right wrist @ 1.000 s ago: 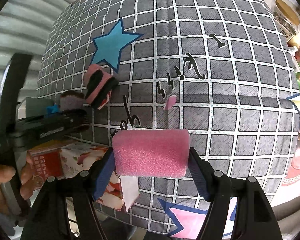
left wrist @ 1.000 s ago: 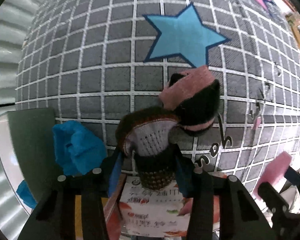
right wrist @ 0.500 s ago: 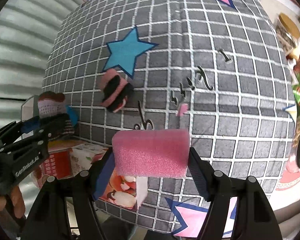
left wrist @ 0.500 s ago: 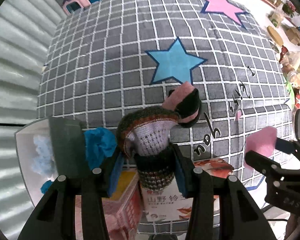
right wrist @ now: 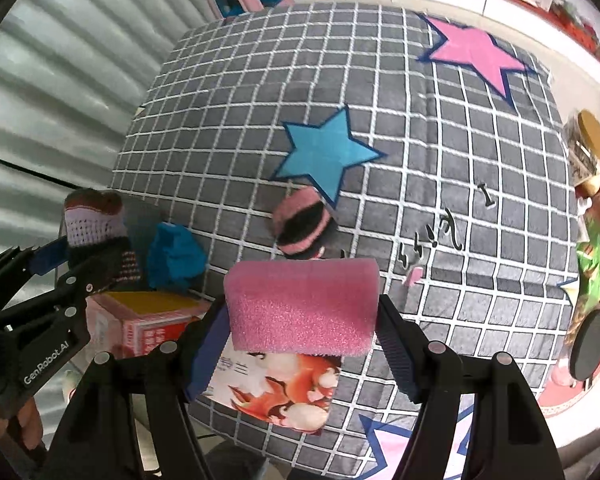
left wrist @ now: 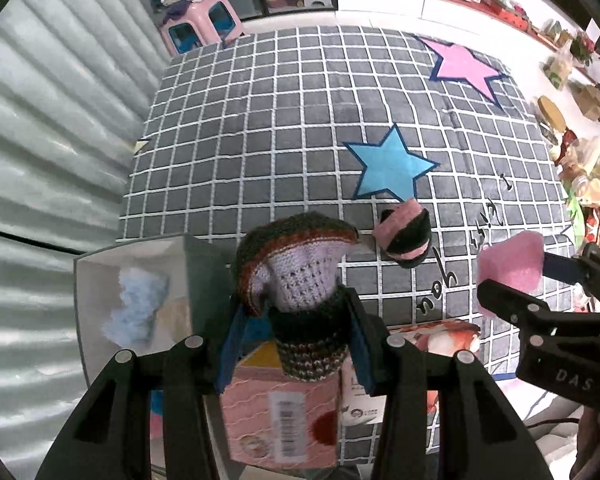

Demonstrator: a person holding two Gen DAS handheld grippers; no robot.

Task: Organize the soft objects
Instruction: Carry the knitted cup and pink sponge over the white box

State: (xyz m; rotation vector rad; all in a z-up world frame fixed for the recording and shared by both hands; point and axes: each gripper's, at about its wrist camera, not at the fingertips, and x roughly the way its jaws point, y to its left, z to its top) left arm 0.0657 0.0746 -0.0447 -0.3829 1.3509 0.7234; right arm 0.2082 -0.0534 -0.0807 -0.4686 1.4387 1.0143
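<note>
Gripping knitted sock [left wrist: 300, 280] and pink sponge [right wrist: 302, 306], both claws have risen above mat [left wrist: 260, 140].

surface: grey grid-pattern cloth [right wrist: 228, 112] with stars | on it: pink-and-black knitted roll [right wrist: 302, 226]; blue cloth wad [right wrist: 174, 256]; printed boxes [right wrist: 276, 392]

The knit item [left wrist: 300, 280] covers part of the white bin [left wrist: 100, 264] and the pink carton [left wrist: 276, 420]. The sponge [right wrist: 300, 308] hides the printed pack's [right wrist: 284, 392] upper edge. Shelf goods [left wrist: 580, 160] at the right rim are too small to identify. Carton print is illegible.
</note>
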